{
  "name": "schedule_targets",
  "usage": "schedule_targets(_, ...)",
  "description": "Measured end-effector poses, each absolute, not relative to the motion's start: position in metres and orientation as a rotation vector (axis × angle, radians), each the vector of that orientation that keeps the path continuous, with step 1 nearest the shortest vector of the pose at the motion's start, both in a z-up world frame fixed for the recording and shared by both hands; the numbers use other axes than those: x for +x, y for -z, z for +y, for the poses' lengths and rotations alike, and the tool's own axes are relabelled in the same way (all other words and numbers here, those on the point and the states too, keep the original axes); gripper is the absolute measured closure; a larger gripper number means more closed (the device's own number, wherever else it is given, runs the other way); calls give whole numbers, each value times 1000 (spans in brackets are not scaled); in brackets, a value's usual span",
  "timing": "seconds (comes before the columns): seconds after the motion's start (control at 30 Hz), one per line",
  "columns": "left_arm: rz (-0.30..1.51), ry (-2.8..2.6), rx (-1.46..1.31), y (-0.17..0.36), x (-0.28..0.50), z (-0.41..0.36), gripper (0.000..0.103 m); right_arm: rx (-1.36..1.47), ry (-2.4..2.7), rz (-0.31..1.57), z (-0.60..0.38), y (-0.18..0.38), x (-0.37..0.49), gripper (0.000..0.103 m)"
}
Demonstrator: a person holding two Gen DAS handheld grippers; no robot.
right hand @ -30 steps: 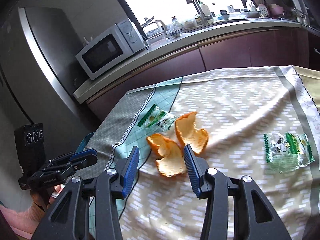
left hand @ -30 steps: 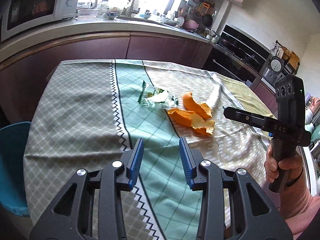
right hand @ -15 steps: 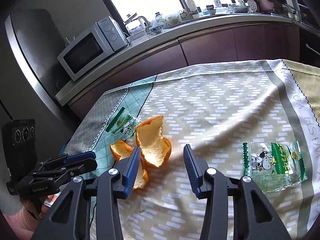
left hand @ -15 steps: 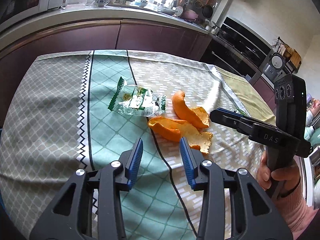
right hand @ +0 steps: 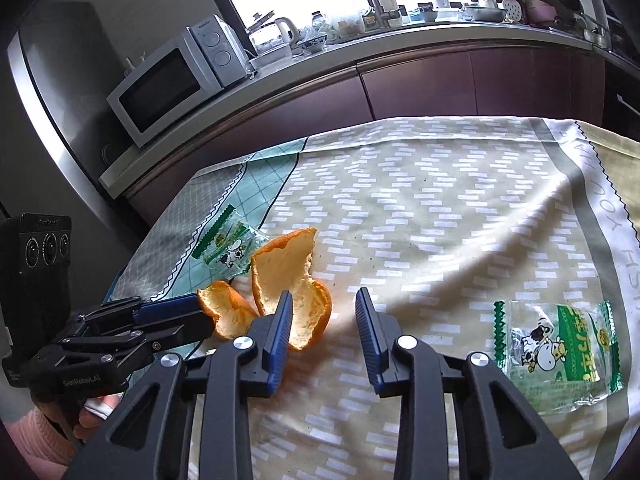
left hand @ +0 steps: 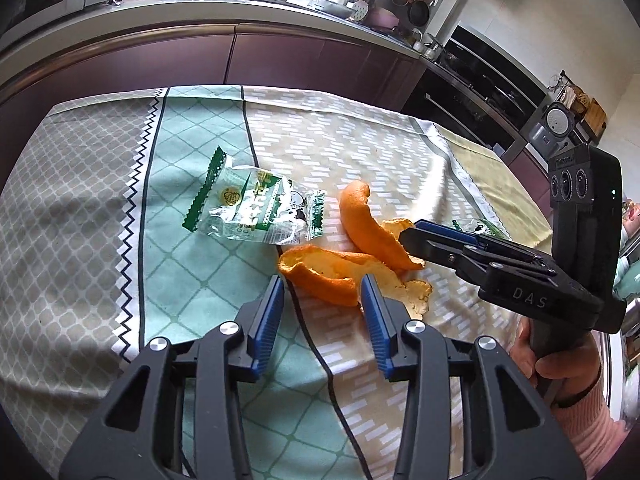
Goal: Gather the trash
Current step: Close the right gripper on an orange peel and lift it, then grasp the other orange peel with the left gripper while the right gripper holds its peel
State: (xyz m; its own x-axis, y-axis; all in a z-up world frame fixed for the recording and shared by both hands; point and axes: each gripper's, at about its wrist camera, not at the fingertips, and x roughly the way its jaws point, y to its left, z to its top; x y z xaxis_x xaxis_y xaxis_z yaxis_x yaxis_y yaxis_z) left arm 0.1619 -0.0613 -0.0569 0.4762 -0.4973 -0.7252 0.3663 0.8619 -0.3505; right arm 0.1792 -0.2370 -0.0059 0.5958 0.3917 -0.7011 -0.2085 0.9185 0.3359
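Two pieces of orange peel lie together on the tablecloth (left hand: 100,208): a near piece (left hand: 320,274) and a far curved piece (left hand: 368,226). My left gripper (left hand: 322,302) is open, its fingers on either side of the near piece (right hand: 224,314). My right gripper (right hand: 322,320) is open, its left finger beside the far piece (right hand: 292,268). A clear green-printed wrapper (left hand: 256,208) lies just left of the peels. A second wrapper (right hand: 556,344) lies to the right of my right gripper.
The table's cloth (right hand: 440,208) has a ridge running across it. A kitchen counter (right hand: 320,60) with a microwave (right hand: 168,84) and dishes runs behind the table. An oven (left hand: 480,84) stands at the back right.
Both grippers have moved closer to the orange peels, which now sit larger and nearer the fingertips. Both have stayed open. The trash has not moved.
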Motion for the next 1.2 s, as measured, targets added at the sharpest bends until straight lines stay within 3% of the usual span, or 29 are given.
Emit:
schedule_targets(0.3,958,535,-147,63,166,-70,86,250,-378,897,-235,14,184,93)
schedule_targets(0.53,949,547,-146,65,163,-73,90,284,-384,883,-240,12,178,97)
schedule_targets(1.2,852,553,-166,26,114,-17,94,322,-451,786,-236,-19,142,98)
